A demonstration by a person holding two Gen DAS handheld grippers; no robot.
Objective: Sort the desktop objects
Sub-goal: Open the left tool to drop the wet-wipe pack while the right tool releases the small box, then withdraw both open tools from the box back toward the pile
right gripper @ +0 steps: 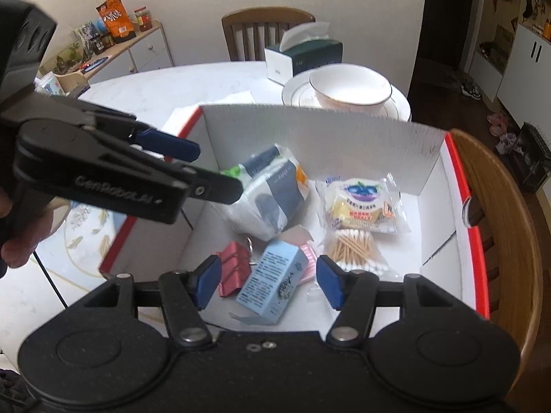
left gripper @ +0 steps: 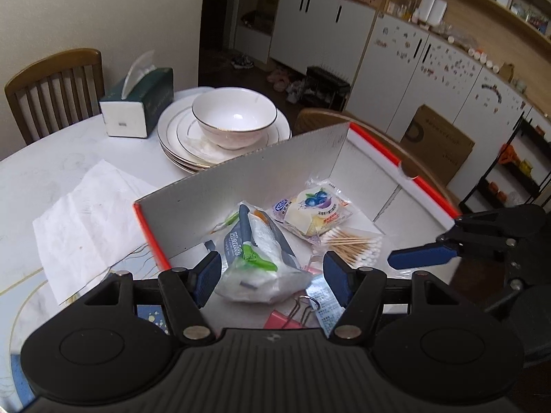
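The round, marble-patterned counter (left gripper: pixel 51 172) fills the left of the left wrist view. On it, centre frame, sits an open cardboard box (left gripper: pixel 275 168) with corrugated white walls and red outer edges. Behind it, upper centre, a glossy gold-rimmed bowl (left gripper: pixel 234 117) rests on stacked plates (left gripper: pixel 172 137). A crinkly plastic wipes packet (left gripper: pixel 255 261) lies inside the box, with a blueberry-printed pastry wrapper (left gripper: pixel 313 210), a pale blue carton (right gripper: pixel 272 278), bundled wooden cotton swabs (left gripper: pixel 354 244) and pink binder clips (right gripper: pixel 234 268). The left gripper (left gripper: pixel 272 275) hangs above the packet, jaws wide apart and empty; the right gripper (right gripper: pixel 267 277) likewise gapes above the carton.
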